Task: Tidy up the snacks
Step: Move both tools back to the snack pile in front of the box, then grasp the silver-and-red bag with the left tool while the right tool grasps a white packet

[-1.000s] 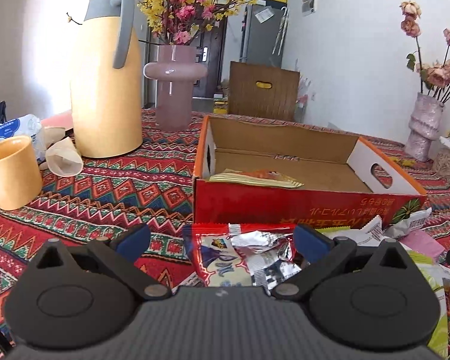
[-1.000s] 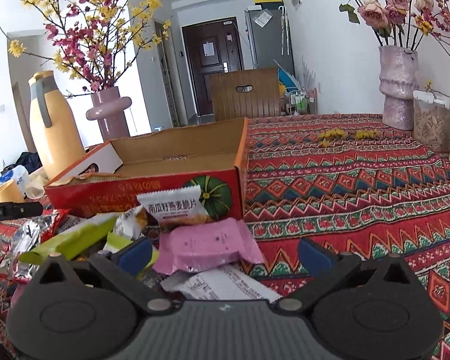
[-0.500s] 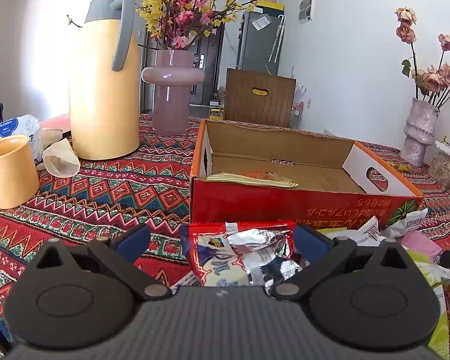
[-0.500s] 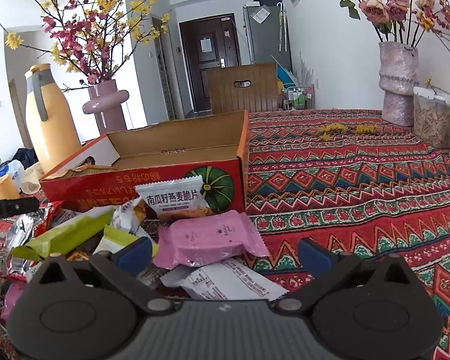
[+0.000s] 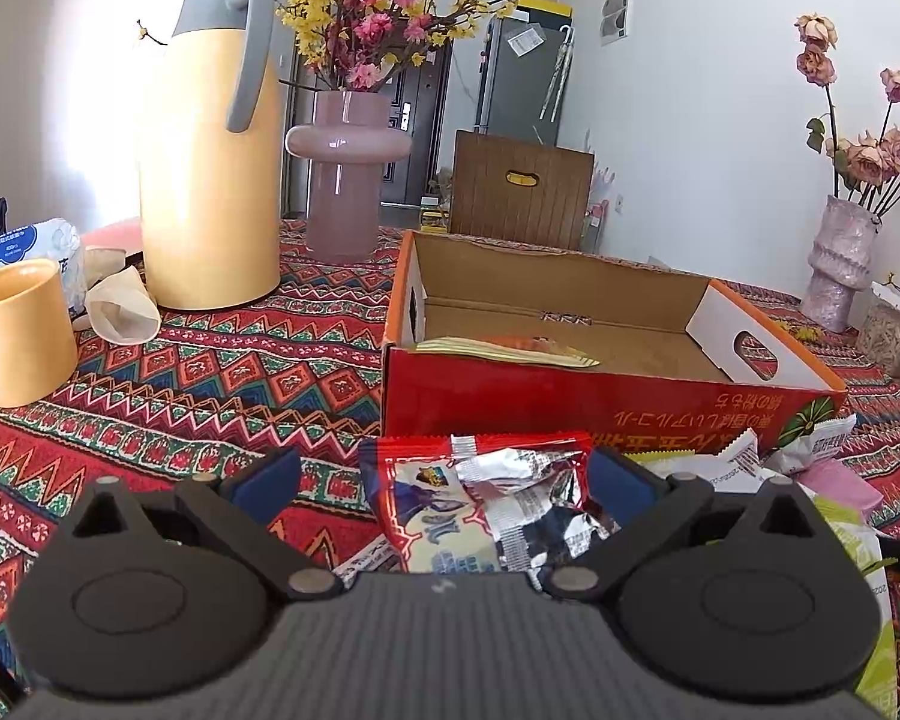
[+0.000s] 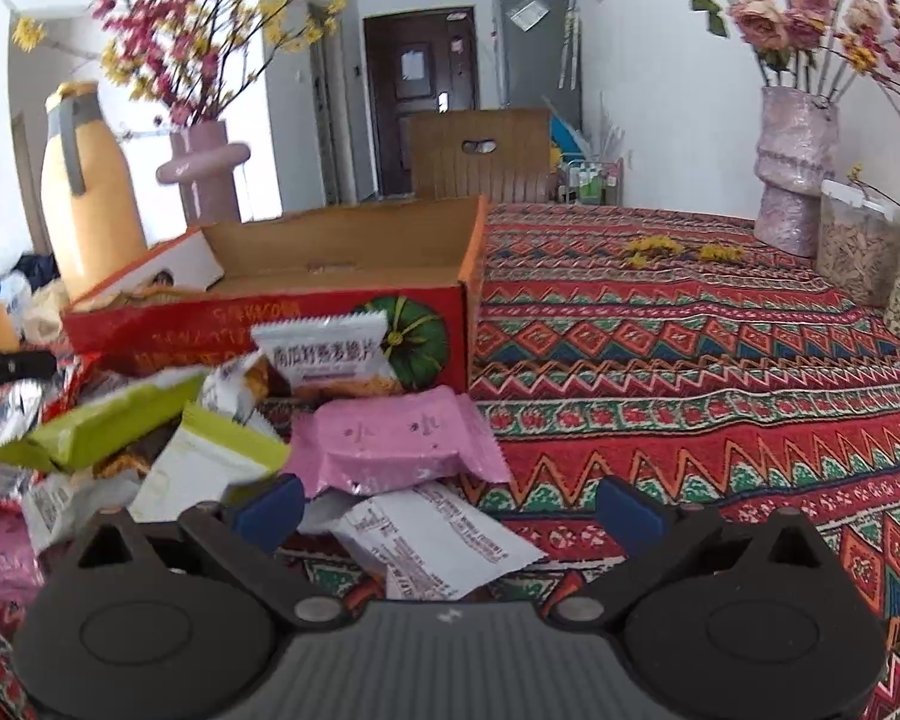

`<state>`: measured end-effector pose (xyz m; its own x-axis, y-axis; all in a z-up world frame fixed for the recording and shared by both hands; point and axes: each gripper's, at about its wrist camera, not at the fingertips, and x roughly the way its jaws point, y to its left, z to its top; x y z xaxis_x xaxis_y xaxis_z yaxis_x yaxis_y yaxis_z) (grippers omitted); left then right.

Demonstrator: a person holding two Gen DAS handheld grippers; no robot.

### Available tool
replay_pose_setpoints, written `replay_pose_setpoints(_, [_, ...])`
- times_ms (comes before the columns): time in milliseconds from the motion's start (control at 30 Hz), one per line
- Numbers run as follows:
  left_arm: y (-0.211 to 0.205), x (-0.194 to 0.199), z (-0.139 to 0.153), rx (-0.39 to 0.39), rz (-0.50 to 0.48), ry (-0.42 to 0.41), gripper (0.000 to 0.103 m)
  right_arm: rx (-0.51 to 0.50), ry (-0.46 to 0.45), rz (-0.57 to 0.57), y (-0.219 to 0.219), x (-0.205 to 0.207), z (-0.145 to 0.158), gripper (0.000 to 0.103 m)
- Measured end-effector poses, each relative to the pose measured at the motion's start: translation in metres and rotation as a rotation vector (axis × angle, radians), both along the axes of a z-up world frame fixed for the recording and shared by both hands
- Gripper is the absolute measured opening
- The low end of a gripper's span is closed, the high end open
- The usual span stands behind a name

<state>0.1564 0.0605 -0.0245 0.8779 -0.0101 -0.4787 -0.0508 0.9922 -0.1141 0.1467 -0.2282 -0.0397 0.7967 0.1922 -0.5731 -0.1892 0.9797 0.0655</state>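
Observation:
A red cardboard box [image 5: 570,414] stands open on the patterned tablecloth, with a flat yellow packet [image 5: 504,351] inside; it also shows in the right wrist view [image 6: 306,312]. A pile of snack packets lies in front of it. My left gripper [image 5: 444,474] is open, its fingers on either side of a red and silver packet [image 5: 480,498]. My right gripper [image 6: 447,504] is open over a white packet [image 6: 438,546], just behind a pink packet [image 6: 396,444]. Green packets [image 6: 108,426] and a white pumpkin-crisp packet [image 6: 324,354] lie left of it.
A yellow thermos jug [image 5: 210,180], a pink vase of flowers [image 5: 345,174] and a yellow mug [image 5: 18,336] stand left of the box. A pink vase [image 6: 795,174] and a seed jar [image 6: 858,246] stand at the far right. A wooden chair [image 5: 522,192] is behind the table.
Both grippers have moved slightly forward and down toward the snack pile. Their jaws stay open. No packet has been moved.

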Motion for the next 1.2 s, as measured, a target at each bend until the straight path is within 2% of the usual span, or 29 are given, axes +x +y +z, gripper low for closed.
replay_pose_setpoints(233, [0.0, 0.0, 0.0, -0.001, 0.0, 0.0, 0.103, -0.084, 0.074, 0.032, 0.004, 0.015, -0.01, 0.103])
replay_pose_setpoints(467, [0.0, 0.0, -0.001, -0.003, 0.001, 0.003, 0.103, -0.063, 0.11, 0.077, 0.005, 0.028, -0.011, 0.103])
replay_pose_setpoints(733, [0.0, 0.0, -0.001, -0.006, 0.001, 0.003, 0.103, -0.058, 0.107, 0.096, 0.006, 0.024, -0.01, 0.101])
replay_pose_setpoints(833, [0.0, 0.001, -0.001, -0.008, 0.001, 0.006, 0.103, -0.051, 0.082, 0.126, 0.008, 0.013, -0.007, 0.078])
replay_pose_setpoints(900, [0.0, 0.0, -0.001, -0.009, 0.001, 0.005, 0.103, -0.048, 0.068, 0.138, 0.008, 0.005, -0.005, 0.05])
replay_pose_setpoints(967, [0.0, 0.0, -0.001, -0.009, 0.001, 0.005, 0.103, -0.041, 0.062, 0.134, 0.006, -0.001, -0.005, 0.043])
replay_pose_setpoints(1200, [0.001, 0.002, -0.001, -0.012, 0.002, 0.021, 0.103, -0.03, 0.024, 0.075, -0.001, -0.021, -0.005, 0.039])
